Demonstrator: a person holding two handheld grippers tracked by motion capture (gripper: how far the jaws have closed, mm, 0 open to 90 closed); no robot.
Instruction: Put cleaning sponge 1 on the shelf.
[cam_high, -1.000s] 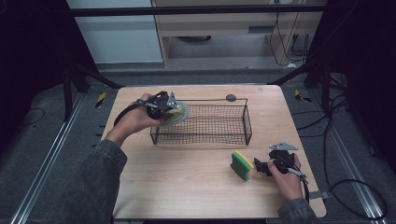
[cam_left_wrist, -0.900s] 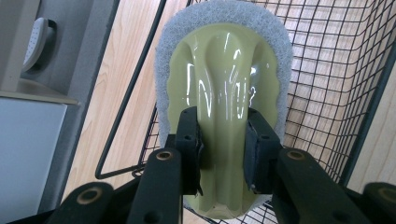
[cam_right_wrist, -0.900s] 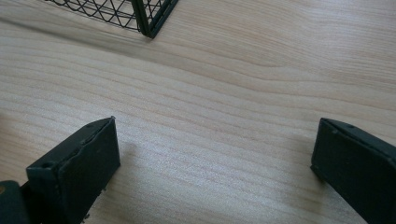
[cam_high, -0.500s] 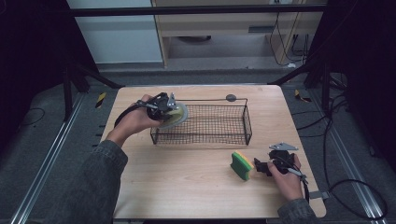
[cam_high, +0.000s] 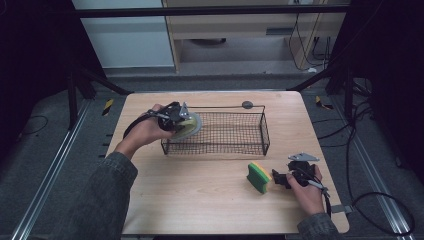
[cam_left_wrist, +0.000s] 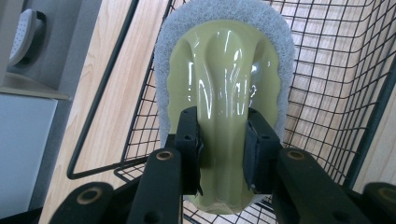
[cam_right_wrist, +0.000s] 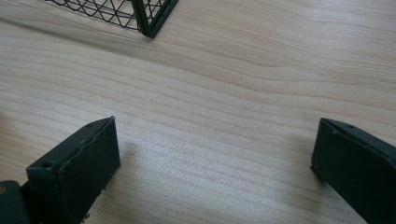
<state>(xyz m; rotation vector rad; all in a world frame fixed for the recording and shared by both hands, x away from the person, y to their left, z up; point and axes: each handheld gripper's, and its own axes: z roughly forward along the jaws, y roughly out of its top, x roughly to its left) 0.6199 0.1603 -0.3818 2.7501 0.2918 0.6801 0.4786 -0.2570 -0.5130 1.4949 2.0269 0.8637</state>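
A scrubber (cam_high: 192, 125) with a glossy yellow-green handle and a white pad hangs at the left end of the black wire basket (cam_high: 215, 148). My left gripper (cam_high: 176, 119) is shut on it. In the left gripper view the two jaws pinch the scrubber (cam_left_wrist: 224, 60) by its handle ridge, with the left gripper (cam_left_wrist: 223, 140) just over the basket (cam_left_wrist: 336, 84) rim. A green and yellow sponge (cam_high: 258, 178) stands on edge on the table's front right. My right gripper (cam_high: 278, 179) rests open just right of it. In its own view the right gripper (cam_right_wrist: 215, 140) has bare wood between its jaws.
The wooden table (cam_high: 200, 210) has free room in front of the basket. A small dark round object (cam_high: 247, 104) lies behind the basket's back rim. A basket corner (cam_right_wrist: 149, 18) shows beyond the right jaws.
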